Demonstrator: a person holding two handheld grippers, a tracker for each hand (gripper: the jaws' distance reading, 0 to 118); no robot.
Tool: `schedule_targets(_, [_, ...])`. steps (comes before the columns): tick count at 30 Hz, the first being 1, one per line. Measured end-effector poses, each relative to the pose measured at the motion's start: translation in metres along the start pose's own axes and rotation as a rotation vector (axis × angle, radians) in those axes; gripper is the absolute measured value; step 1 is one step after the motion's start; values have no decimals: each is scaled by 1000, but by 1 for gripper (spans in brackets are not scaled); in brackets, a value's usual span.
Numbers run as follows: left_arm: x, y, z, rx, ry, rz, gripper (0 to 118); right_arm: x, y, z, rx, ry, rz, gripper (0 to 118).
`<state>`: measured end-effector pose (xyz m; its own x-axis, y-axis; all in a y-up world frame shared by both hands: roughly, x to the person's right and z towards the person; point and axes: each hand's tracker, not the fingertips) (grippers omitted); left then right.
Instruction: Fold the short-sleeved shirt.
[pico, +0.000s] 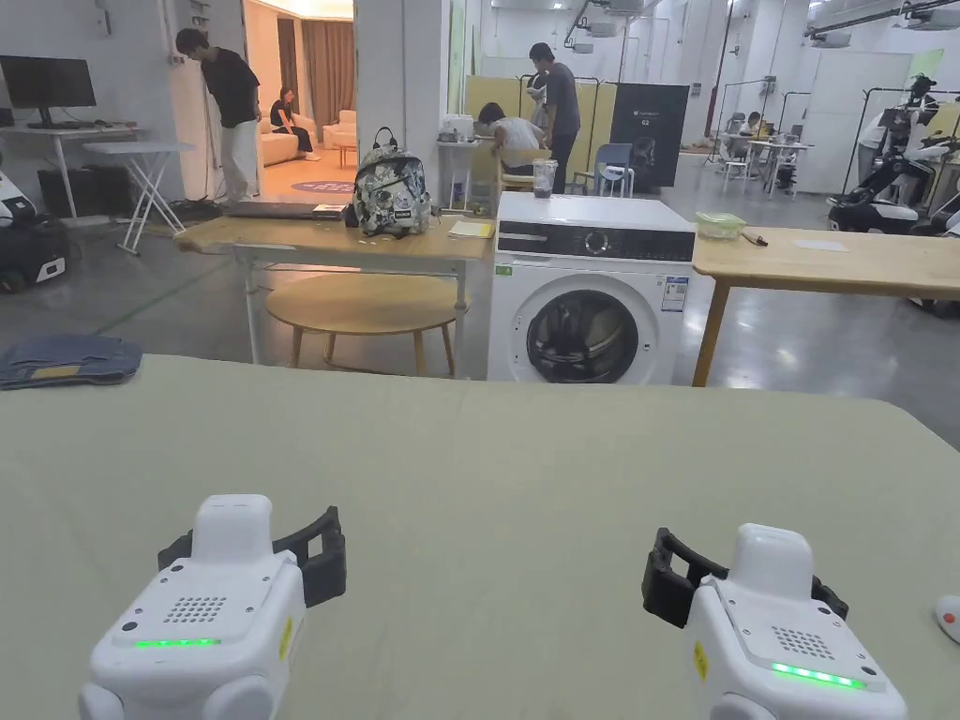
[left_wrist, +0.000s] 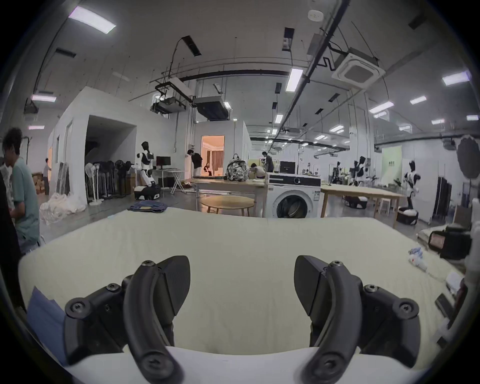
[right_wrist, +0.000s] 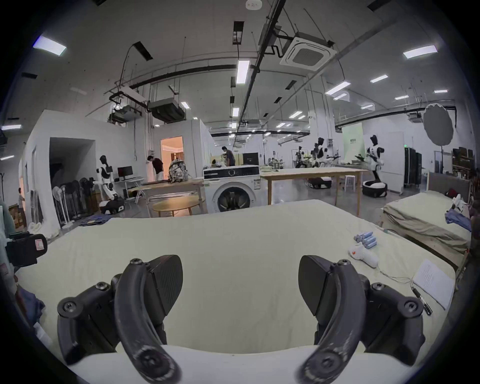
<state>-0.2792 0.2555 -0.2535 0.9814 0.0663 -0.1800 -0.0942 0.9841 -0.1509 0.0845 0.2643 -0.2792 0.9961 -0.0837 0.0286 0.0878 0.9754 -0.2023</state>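
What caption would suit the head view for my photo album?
Two open hand-held grippers, left and right, hover over a pale green bed sheet facing a washing machine.

Pale green bed (pico: 487, 487) across the foreground. Folded blue denim garment (pico: 66, 360) at far left corner of bed. Behind bed: white front-loading washing machine (pico: 589, 291), door shut. Left of machine: wooden table (pico: 309, 239) carrying patterned backpack (pico: 391, 192), upright; round low table (pico: 366, 305) beneath. Right of machine: second wooden table (pico: 834, 262) carrying green lidded container (pico: 719, 224). On bed, right side: white handheld device (right_wrist: 363, 254) beside blue cylinders (right_wrist: 365, 238); paper sheet (right_wrist: 433, 282) near edge.
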Motion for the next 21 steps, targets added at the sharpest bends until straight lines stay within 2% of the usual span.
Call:
schedule_targets(4, [-2,3,6,66,-24,40,86,-2,2,0,-25,-8,-24,94])
schedule_targets(6, [2,2,9,122,28,5,86,-4,4,-1,-46,-39,-38,94])
schedule_targets(8, [5,1,7,131,67,-33,86,-5,4,-2,-61,-50,-46,94])
schedule_targets(12, [3,0,6,132,8,-46,86,-4,5,-5,-91,-47,-69,94])
schedule_targets(21, [3,1,5,118,-1,-60,86,-5,4,-8,-121,-72,-59,94])
